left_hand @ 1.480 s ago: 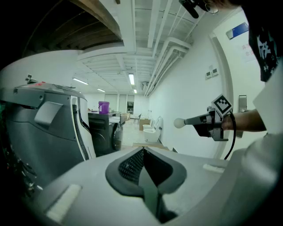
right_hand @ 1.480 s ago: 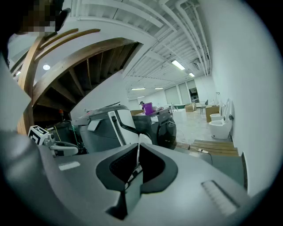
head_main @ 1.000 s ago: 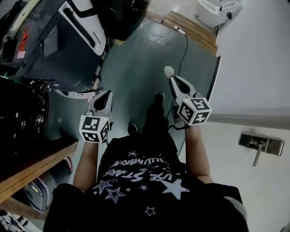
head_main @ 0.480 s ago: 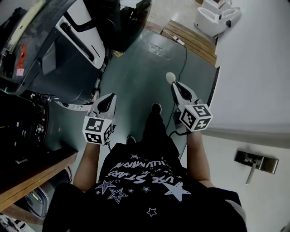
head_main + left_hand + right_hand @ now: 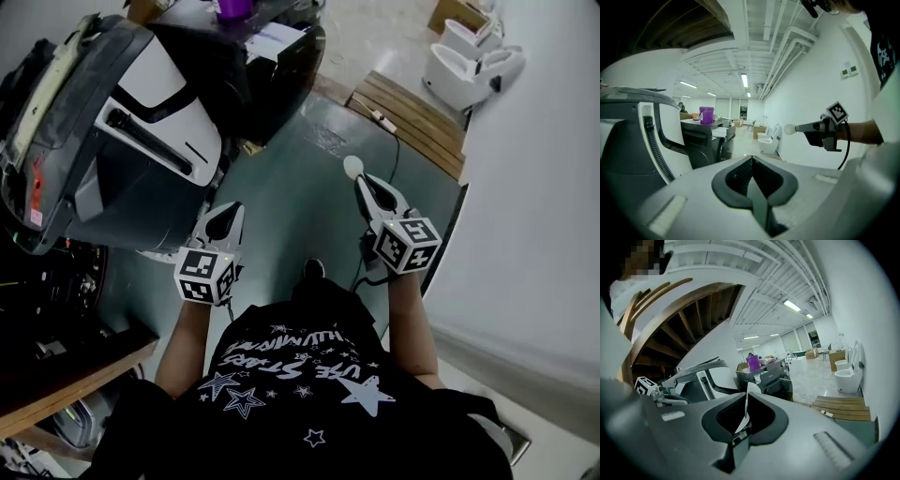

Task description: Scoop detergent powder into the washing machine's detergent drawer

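My right gripper (image 5: 364,184) is shut on the handle of a white scoop (image 5: 352,167), whose round bowl sticks out ahead of the jaws. In the right gripper view the scoop (image 5: 745,409) stands edge-on between the shut jaws. My left gripper (image 5: 225,212) is shut with nothing in it. The black washing machine (image 5: 274,70) stands several steps ahead, with a pale drawer (image 5: 275,41) pulled out at its top and a purple container (image 5: 232,7) on it. Both show in the left gripper view: the washing machine (image 5: 706,145) and the purple container (image 5: 706,114). No powder can be made out in the scoop.
A big grey and white machine (image 5: 127,141) fills the left side. A wooden pallet (image 5: 412,105) and white toilets (image 5: 466,56) stand ahead on the right beside a white wall (image 5: 534,206). A cable (image 5: 387,141) runs over the green floor (image 5: 291,187). A wooden shelf (image 5: 66,384) is at lower left.
The person has stepped forward and the view has risen: the washing machine and purple container have come into sight. Both grippers stay shut, held out in front.
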`<state>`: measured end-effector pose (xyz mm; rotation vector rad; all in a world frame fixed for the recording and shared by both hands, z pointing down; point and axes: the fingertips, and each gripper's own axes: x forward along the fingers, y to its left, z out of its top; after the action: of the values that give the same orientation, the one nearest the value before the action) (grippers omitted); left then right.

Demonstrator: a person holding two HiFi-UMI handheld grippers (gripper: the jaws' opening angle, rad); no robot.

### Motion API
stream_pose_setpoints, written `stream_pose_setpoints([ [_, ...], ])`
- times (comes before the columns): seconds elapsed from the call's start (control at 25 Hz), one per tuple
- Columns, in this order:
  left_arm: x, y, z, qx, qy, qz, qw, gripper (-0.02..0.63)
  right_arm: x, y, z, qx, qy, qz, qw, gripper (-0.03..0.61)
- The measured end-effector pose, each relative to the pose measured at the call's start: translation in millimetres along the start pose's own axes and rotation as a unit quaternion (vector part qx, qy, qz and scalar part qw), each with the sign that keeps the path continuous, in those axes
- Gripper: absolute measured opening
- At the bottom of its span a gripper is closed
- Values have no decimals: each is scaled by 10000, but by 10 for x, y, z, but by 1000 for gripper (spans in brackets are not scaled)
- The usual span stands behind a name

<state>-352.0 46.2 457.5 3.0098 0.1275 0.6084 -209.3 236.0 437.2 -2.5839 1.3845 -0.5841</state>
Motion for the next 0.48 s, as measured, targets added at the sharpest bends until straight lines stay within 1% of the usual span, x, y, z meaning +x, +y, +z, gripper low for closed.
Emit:
stream_pose_setpoints([
  [0.12,434,15,241,7,-62,156,9999,0,259,-385,279,-38,4,175,9998,37],
  [0.24,786,45,403,-120,-138,357,9992,0,476,-679,427,-96,76,304,9995,37],
  [0.32,959,32,478,-151,-160,414,9989,0,584,-808,483,-116,130,386,9991,37],
  [0.48,1207,12,530,-105,-82,387,9992,0,744,-957,568,-143,153,508,9985,37],
])
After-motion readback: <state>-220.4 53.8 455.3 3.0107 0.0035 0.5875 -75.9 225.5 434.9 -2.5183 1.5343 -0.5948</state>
